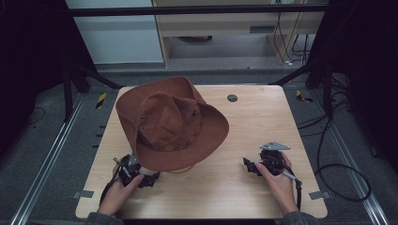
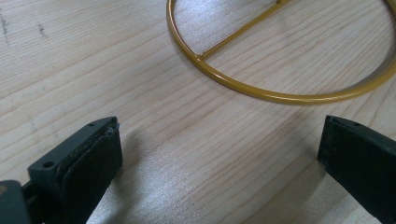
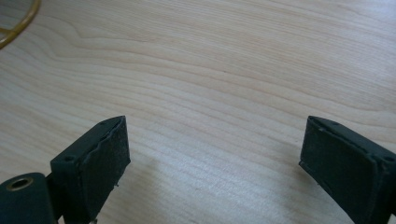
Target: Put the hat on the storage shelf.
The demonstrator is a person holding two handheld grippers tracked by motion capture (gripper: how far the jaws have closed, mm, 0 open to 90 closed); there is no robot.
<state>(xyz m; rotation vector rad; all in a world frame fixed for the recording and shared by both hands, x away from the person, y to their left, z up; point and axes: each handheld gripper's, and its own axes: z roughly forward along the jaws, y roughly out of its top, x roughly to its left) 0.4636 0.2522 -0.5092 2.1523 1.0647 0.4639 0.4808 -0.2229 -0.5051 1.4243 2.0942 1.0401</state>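
Nearest you, both hands rest low on the table [image 1: 225,187]. Your left claw [image 1: 151,179] sits just under the near edge of the hat's brim, jaws spread wide with nothing between them; in the left gripper view it looks straight at the gold ring [image 2: 261,91] that forms the foot of the stand. Your right claw [image 1: 248,165] lies well off to the right of the hat, also released and empty, over bare wood, with a sliver of the ring at the far left corner of its view.

Beyond the claws, the hat [image 1: 171,124] sits on the stand around the middle of the table, slightly left, tilted with its crown leaning away from you.

It looks like soft brown cloth: light, floppy, likely to sag or fold where you pinch it, not fragile. Take the brim at its near edge, where the left claw is closest, and bite deep enough that the cloth does not slip out. A second hold on the right brim should keep it level. The wire stand is probably light too, so it may tip if the hat drags.
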